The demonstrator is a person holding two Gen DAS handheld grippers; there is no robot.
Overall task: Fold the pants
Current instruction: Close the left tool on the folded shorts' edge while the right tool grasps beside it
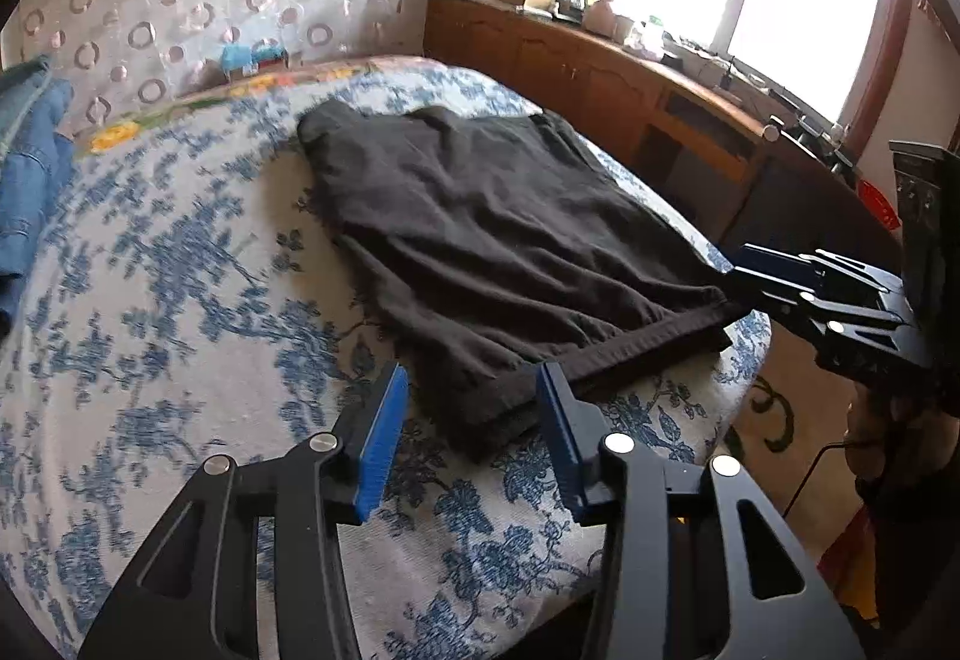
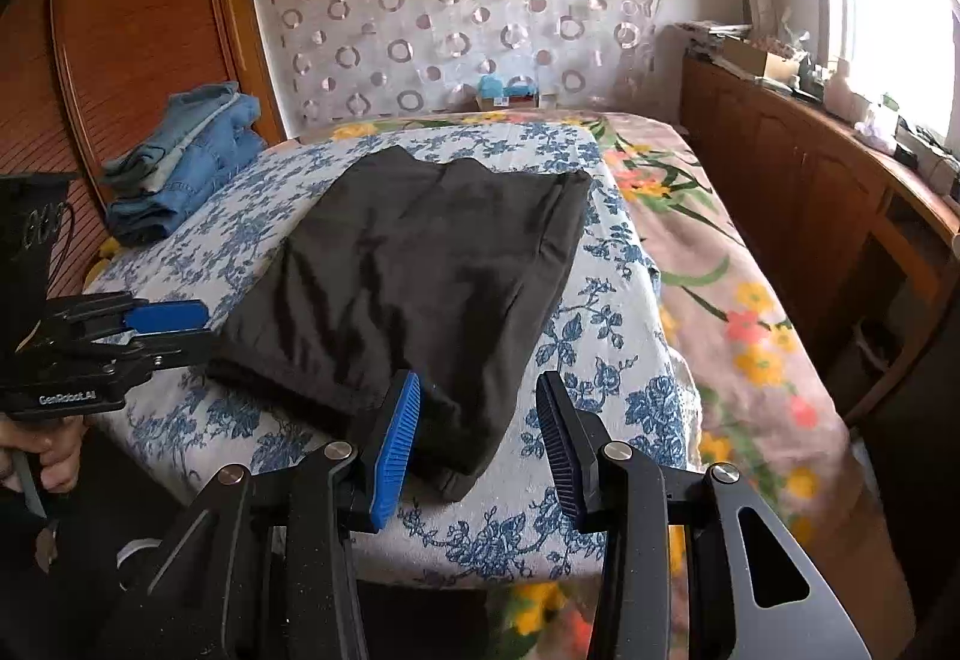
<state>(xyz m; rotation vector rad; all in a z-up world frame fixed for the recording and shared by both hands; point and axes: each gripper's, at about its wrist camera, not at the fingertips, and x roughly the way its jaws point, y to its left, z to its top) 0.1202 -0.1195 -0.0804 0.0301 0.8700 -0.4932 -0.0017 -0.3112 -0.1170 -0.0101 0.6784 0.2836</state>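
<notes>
The bed [image 1: 150, 300] carries a blue-and-white floral cover [image 2: 600, 264] laid over a pink floral blanket [image 2: 720, 252]. A wooden cabinet [image 1: 570, 66] runs along the window side of the room, and a curtain [image 2: 456, 0] with a ring pattern hangs behind the head of the bed.

The black pants [image 1: 480, 240] lie flat on the floral cover, folded into a broad rectangle with layered edges at the end nearest me. The fabric shows shallow wrinkles across the top layer.

A stack of folded blue jeans [image 2: 186, 162] sits on the far left corner of the bed, well apart from the black pants.

My left tool [image 1: 471, 426] has its 2 blue-padded fingers [image 1: 384, 438] spread apart, straddling the near left corner of the pants. Nothing is clamped between them.

My right tool [image 2: 477, 444] also has its 2 fingers apart, positioned over the near right corner of the pants, with no fabric gripped. In the left wrist view, the right tool appears from the side at the right corner of the pants. In the right wrist view, my left hand [image 2: 48, 450] holds the left tool's handle beside the left edge of the pants.
</notes>
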